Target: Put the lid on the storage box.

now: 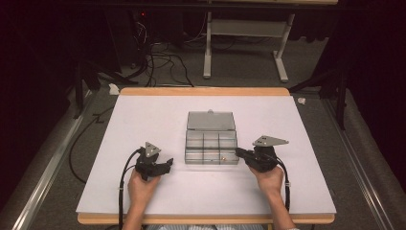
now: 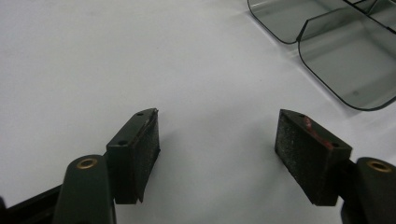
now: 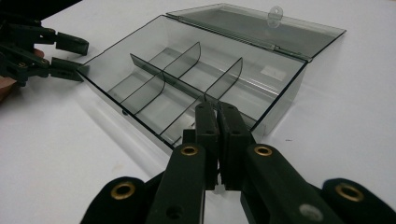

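Compartment box (image 1: 211,143) sits mid-frame, lid flopped open, long axis left-right. Right gripper (image 1: 238,152), jaws pinched together and empty, is at its right end, maybe touching; left gripper (image 1: 170,164) gapes wide, farther off lower left.

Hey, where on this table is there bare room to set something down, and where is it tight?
Bare: the white table left of the box, the strip right of it toward the far right corner, and the band between box and far edge. Tight: the near middle, where the open left tool sits near the box's left corner and the shut right tool reaches its right end.
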The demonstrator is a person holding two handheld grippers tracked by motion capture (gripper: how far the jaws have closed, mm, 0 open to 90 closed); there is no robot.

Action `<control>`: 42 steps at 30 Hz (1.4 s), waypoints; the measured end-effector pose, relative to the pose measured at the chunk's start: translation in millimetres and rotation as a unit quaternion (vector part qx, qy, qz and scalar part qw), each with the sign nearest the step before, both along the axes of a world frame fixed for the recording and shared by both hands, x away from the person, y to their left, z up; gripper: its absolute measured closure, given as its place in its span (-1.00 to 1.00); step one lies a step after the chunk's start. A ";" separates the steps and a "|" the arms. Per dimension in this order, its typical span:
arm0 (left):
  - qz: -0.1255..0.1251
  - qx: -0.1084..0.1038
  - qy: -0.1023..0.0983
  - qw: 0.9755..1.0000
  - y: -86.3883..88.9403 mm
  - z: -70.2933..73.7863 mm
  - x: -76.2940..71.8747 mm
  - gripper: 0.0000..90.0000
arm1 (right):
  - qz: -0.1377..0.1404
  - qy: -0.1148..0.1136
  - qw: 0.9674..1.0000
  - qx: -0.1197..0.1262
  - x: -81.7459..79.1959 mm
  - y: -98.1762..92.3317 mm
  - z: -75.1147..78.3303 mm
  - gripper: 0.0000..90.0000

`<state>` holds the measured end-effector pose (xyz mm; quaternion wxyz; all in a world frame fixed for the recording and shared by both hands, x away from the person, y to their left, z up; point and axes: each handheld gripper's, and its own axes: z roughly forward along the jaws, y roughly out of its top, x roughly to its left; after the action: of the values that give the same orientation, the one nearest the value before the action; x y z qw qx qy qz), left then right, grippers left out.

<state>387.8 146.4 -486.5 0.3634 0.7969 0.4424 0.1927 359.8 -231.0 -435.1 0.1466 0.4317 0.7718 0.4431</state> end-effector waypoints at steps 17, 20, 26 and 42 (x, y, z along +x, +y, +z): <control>0.001 0.001 -0.001 1.000 -0.3 0.0 0.0 -0.32 | 0.005 0.022 1.000 -0.018 19.7 11.4 -7.5 0.98; 0.001 0.001 0.000 1.000 -0.2 0.0 -0.1 -0.32 | 0.003 0.033 0.999 -0.022 23.8 14.3 -12.5 0.98; 0.000 0.001 0.000 1.000 -0.2 0.0 0.0 -0.32 | 0.003 0.041 0.999 -0.033 28.9 21.2 -18.0 0.98; 0.001 0.000 0.000 1.000 -0.1 0.0 0.1 -0.32 | 0.004 0.052 0.997 -0.056 35.2 28.7 -23.9 0.95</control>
<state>387.8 146.3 -486.5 0.3632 0.7967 0.4428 0.1932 395.0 -202.3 -459.0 0.1290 0.4424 0.8036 0.3767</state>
